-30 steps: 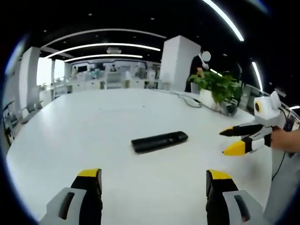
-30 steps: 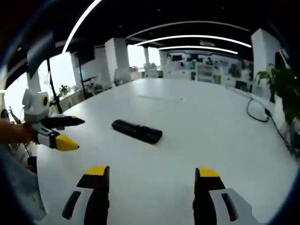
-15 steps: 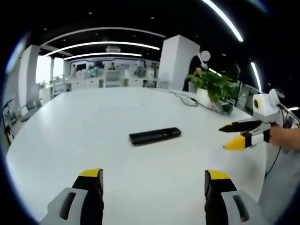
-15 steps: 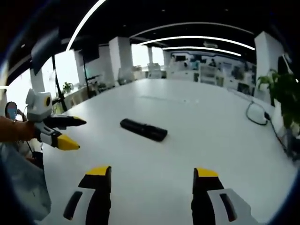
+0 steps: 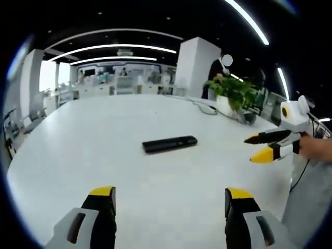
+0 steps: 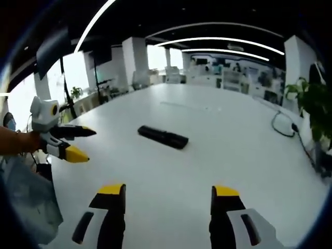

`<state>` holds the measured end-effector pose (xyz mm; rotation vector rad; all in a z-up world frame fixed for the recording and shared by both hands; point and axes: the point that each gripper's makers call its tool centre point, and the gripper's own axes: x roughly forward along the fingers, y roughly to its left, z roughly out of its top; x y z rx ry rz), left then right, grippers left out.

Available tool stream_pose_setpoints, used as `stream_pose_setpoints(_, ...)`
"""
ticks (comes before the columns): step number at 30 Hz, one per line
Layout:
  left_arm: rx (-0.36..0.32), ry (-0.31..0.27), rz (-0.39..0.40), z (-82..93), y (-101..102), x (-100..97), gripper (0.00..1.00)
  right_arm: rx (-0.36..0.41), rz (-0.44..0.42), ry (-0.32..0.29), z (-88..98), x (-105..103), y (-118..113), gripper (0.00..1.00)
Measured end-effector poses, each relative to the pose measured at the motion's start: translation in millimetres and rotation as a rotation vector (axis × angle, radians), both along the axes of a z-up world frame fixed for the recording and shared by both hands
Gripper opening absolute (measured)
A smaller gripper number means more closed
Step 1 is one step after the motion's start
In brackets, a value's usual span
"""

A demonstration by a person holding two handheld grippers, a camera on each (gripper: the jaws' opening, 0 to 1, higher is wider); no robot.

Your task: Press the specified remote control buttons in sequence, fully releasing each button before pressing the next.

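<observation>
Bare table [image 5: 93, 140] all around the lone remote [image 5: 169, 144].

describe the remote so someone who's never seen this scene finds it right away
Start from the big white table that runs back toward the office. Near its middle, ahead of both grippers and touched by neither, lies the remote. It is a slim black bar lying flat, the lone dark thing on the bare white top; the potted plant stands at the far edge.

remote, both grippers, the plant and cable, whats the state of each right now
remote: flat on table, untouched
left gripper: open, holding nothing
right gripper: open, holding nothing
potted plant: upright at table edge
cable: loose on table
</observation>
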<state>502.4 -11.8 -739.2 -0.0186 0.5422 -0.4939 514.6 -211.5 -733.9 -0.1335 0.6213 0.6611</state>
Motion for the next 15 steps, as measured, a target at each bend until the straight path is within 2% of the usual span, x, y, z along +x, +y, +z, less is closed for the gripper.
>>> stream_pose_setpoints(8,0.006,-0.001,-0.001,1.1,2.5,-9.3,0.88,-0.015,0.012,0.023,-4.4,-12.0,-5.1,0.62)
stream_pose_setpoints(15,0.007,0.009,-0.012,4.4,-3.8,-20.6,0.88,-0.026,0.023,0.027,1.0,-24.5,-4.2,0.59)
